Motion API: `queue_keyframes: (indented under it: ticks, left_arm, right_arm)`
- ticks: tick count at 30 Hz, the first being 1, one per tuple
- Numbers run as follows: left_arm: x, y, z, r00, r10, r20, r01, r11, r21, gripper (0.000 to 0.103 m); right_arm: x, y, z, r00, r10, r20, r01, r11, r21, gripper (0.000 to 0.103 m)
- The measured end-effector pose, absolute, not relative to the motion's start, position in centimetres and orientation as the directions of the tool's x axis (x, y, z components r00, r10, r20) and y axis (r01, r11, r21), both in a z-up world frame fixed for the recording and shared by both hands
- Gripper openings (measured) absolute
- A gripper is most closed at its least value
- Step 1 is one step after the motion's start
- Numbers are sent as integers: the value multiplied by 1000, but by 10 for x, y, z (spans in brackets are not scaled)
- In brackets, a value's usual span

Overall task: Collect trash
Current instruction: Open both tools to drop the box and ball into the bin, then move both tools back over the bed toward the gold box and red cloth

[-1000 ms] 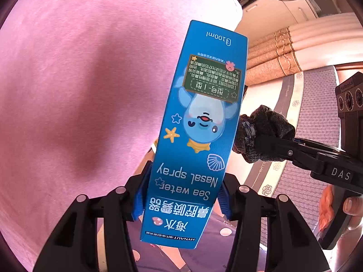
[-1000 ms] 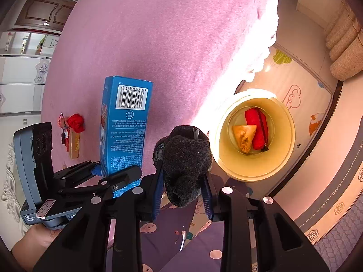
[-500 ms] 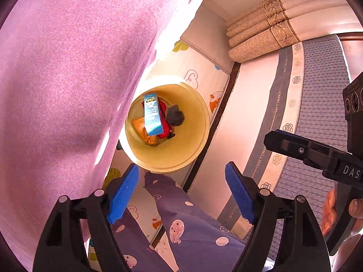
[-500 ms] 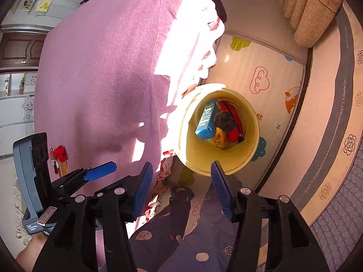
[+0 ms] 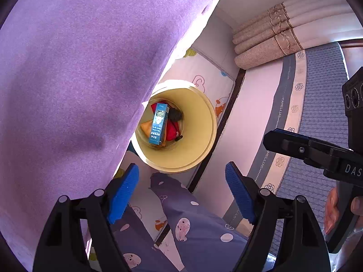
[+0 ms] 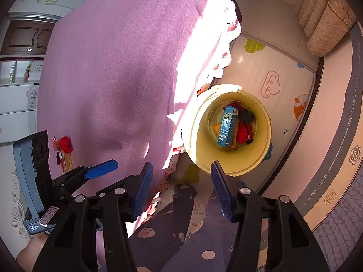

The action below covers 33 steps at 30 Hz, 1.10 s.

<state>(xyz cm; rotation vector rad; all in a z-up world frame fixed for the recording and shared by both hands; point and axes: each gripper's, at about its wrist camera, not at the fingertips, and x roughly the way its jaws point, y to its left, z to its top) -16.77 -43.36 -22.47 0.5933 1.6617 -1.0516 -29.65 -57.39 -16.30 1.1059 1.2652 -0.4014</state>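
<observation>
A pale yellow bin holds a blue box printed with a cartoon face, beside red, orange and dark fuzzy items. A pink-purple bedspread fills the left. The floor mat is cream with cloud and animal drawings. The rug is grey-blue, bordered in cream with flower outlines. Both grippers are black with blue ribbed pads.
</observation>
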Motion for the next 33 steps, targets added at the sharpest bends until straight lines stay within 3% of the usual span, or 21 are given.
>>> queue_keyframes:
  ticks: [15,33]
  left_arm:
    - [-69,-306,-205,-244,-202,-949,701,640,-316,80]
    - [49,-130,-205,-90,-169,-982,630,754,-187,80]
  right_arm:
    - [-156,-466,-146,253,373,-893,616,650,446,53]
    - [-12,-308,-148,205,412,-888,460,760,459,53]
